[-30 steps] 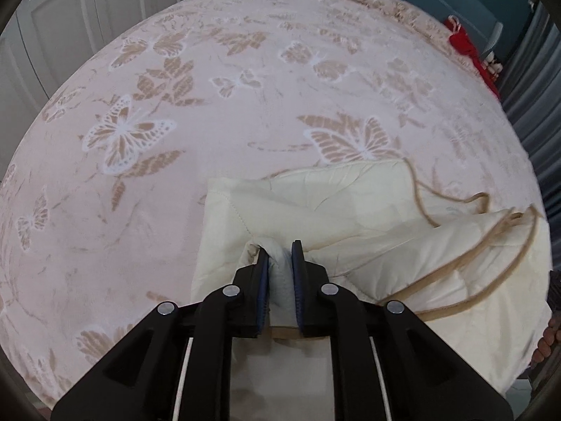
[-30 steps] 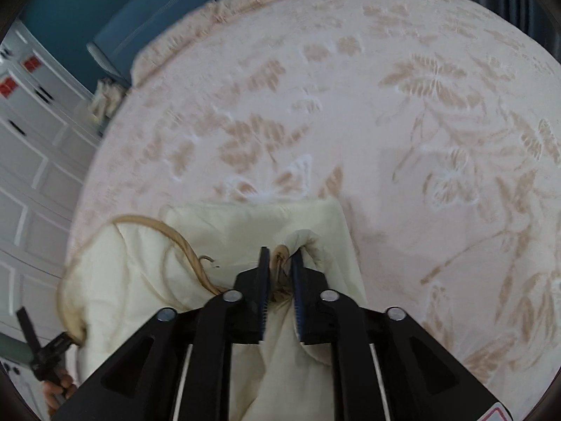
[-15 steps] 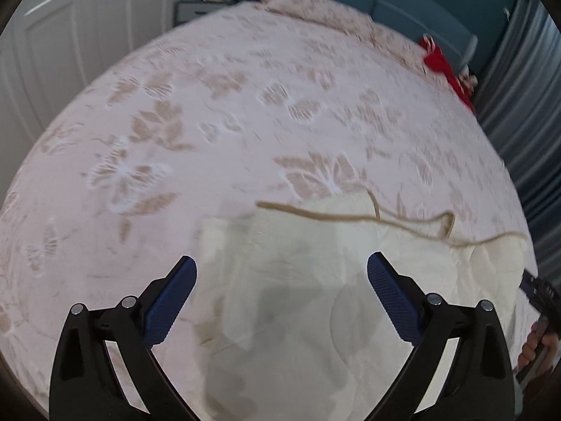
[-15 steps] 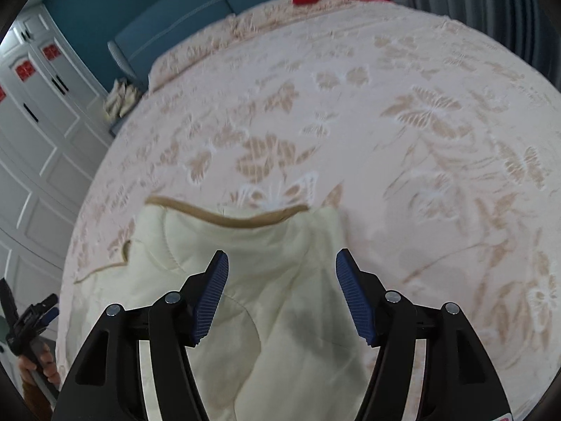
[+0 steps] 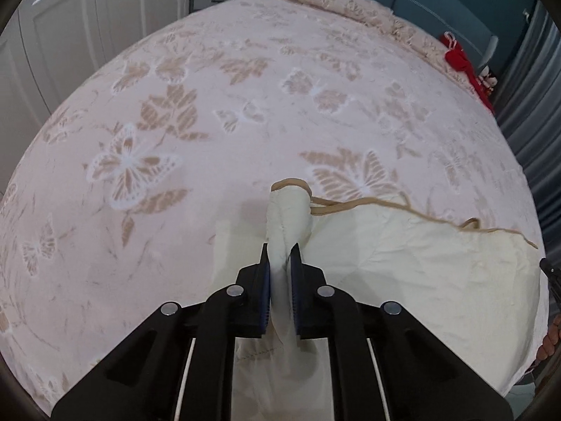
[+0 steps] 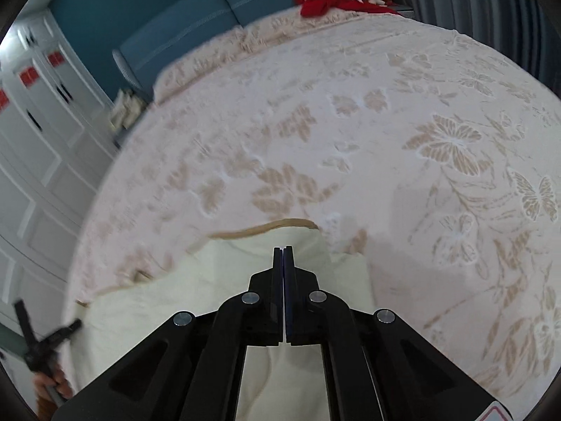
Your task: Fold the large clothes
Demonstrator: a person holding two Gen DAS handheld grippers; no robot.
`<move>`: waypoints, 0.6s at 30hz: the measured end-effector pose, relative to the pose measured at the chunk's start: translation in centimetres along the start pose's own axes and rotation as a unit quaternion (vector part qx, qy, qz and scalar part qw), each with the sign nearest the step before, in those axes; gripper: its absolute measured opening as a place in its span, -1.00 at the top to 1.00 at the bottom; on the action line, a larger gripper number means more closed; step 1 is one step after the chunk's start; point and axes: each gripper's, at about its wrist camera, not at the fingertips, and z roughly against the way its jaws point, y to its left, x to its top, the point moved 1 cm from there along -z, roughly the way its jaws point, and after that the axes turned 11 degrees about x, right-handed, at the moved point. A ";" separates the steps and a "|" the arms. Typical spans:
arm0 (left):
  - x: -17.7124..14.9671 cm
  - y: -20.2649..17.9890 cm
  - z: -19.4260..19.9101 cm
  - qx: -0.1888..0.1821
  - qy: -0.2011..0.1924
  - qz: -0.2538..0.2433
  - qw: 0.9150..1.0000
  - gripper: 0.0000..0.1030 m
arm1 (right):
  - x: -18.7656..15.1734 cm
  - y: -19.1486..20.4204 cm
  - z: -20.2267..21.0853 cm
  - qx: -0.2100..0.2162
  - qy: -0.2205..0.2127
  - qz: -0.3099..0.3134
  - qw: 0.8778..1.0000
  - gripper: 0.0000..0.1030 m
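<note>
Now the left gripper (image 5: 280, 258) has just closed its jaws, and they pinch a bunched ridge of the cream garment (image 5: 420, 266) between the blue pads (image 5: 295, 273). The pinched fold rises from the pads and ends in a tan-trimmed tip (image 5: 291, 185) that stands above the bedspread (image 5: 210, 105). The rest of the garment lies spread on the near right part of the bed in this view, its tan binding (image 5: 403, 207) running along the far edge toward the right. At the far right edge of the left wrist view, fingers (image 5: 549, 345) and part of a dark tool show.

The right gripper (image 6: 283, 251) has also just closed; its jaws meet flush with no gap, and no cloth shows between them. It hangs over the same garment (image 6: 175, 298), which in this view lies at the near left of the bedspread (image 6: 385, 140), its tan edge (image 6: 263, 228) curving just beyond the fingertips. Whether the tips touch the cloth I cannot tell. At the lower left of the right wrist view, a hand (image 6: 49, 384) holds a dark gripper frame (image 6: 38, 336).

Beyond the bed stand a blue headboard (image 6: 217, 10), a red cloth (image 6: 326, 3) at the far edge, white wardrobe doors (image 6: 38, 133) and grey curtains (image 5: 526, 105)
</note>
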 end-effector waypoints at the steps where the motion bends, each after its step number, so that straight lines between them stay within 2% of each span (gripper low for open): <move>1: -0.1 0.1 -0.5 0.004 0.004 0.001 1.000 0.82 | -0.4 0.0 -0.6 -0.012 0.009 0.009 1.000 0.98; 4: -0.8 0.0 -2.0 0.016 0.009 0.006 1.000 0.80 | -1.8 -1.0 -2.8 -0.040 0.035 0.019 0.998 0.98; 9: -1.3 -0.5 -3.1 0.041 0.002 -0.013 0.999 0.73 | -3.1 -2.7 -5.3 -0.052 0.055 0.007 0.997 1.00; 18: -2.6 -2.3 -4.0 0.094 -0.040 -0.055 0.993 0.71 | -4.3 -2.5 -7.5 -0.080 0.054 0.038 0.995 1.00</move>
